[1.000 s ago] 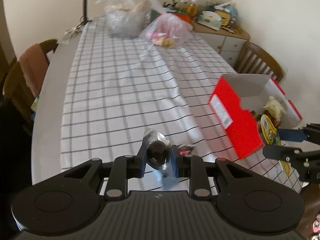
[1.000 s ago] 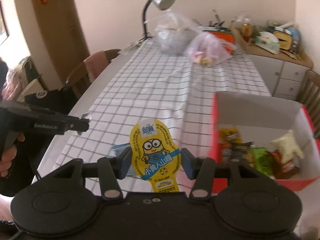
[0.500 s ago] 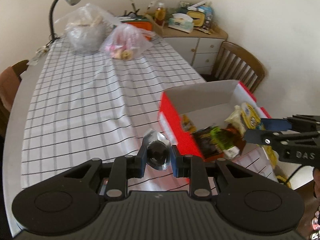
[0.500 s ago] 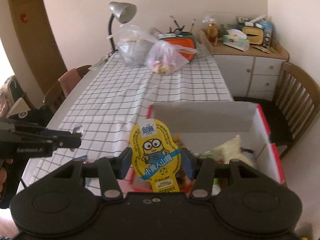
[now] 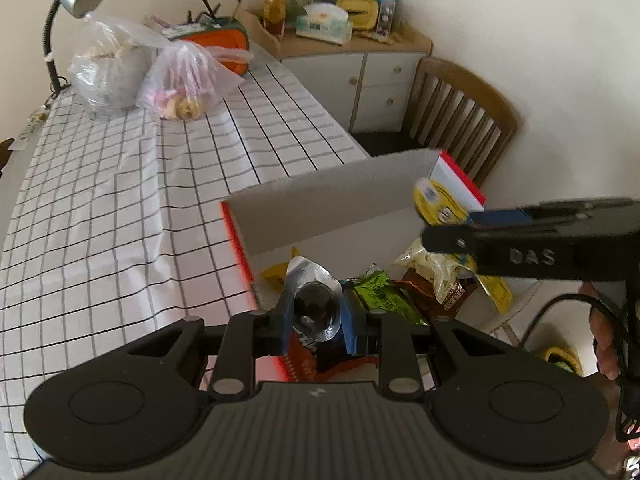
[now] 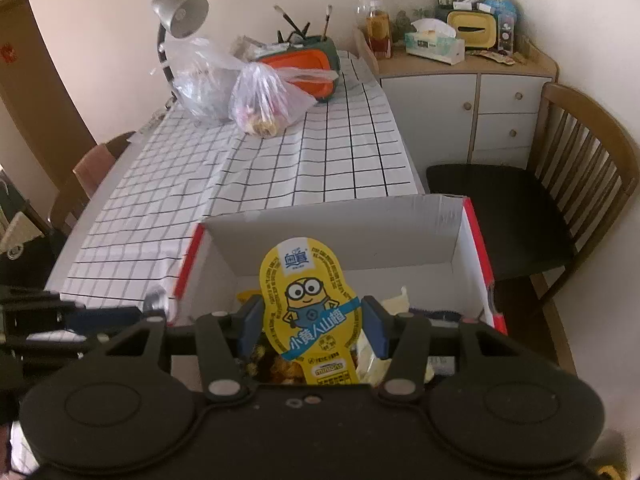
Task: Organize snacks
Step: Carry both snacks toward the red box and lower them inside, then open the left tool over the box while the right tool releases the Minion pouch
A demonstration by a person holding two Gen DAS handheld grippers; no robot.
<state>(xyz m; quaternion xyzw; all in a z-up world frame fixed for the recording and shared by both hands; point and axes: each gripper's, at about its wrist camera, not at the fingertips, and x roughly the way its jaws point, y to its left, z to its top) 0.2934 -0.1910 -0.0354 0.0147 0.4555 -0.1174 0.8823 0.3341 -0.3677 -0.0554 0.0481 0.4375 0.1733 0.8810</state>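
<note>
Two hand-held tools carried snacks above an open red box at the tabletop's near right corner.

The left tool (image 5: 316, 312) was nearly closed, its pads clamped on a small silver foil snack (image 5: 314, 300). The right tool (image 6: 312, 320) stood partly open, gripping a yellow cartoon-printed packet (image 6: 310, 312). A second earlier both hung over the checked cloth (image 5: 120, 200); now both were over the red box (image 6: 340, 220), above the snacks inside.

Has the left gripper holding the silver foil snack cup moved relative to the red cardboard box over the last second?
Yes. The left gripper with the silver foil snack cup has swung from the checked tablecloth toward and over the red cardboard box.
</note>
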